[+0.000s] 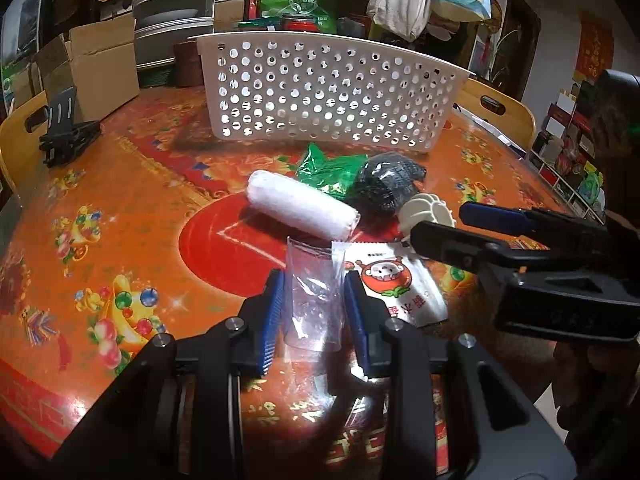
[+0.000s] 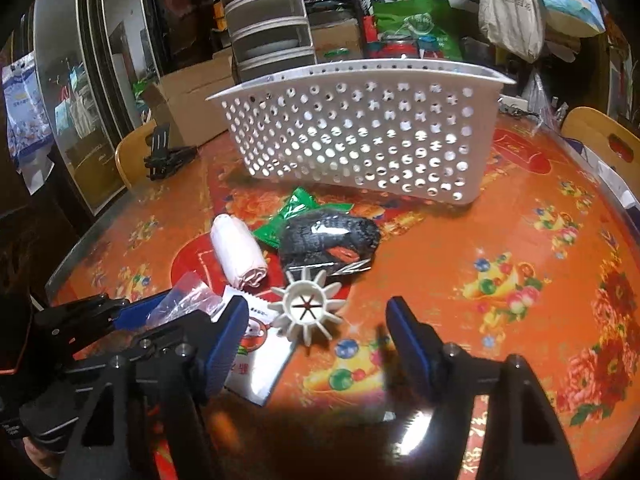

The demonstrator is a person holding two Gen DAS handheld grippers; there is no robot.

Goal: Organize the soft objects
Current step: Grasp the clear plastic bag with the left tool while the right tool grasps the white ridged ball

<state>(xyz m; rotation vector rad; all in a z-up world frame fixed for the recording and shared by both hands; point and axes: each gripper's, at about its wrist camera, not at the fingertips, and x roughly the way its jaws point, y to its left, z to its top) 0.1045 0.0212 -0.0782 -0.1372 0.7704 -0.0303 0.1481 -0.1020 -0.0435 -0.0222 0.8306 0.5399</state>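
Note:
A white perforated basket (image 1: 324,92) (image 2: 360,136) stands at the far side of the table. In front of it lie a white rolled cloth (image 1: 302,210) (image 2: 238,254), a green packet (image 1: 326,170) (image 2: 286,218), a dark bagged bundle (image 1: 386,182) (image 2: 328,240), a white ribbed plastic piece (image 1: 426,212) (image 2: 306,308) and a white printed sachet (image 1: 394,280) (image 2: 260,356). My left gripper (image 1: 314,312) is around a clear plastic bag (image 1: 312,300) (image 2: 184,300), pads touching its sides. My right gripper (image 2: 316,344) (image 1: 440,228) is open, by the ribbed piece and over the sachet.
The table has a red and orange flowered cover (image 1: 120,220). A black folded stand (image 1: 66,136) (image 2: 166,154) sits at the left rear. Cardboard boxes (image 1: 100,68), stacked containers (image 1: 174,4) and bags crowd behind the table. Wooden chair backs (image 1: 496,108) (image 2: 604,144) flank it.

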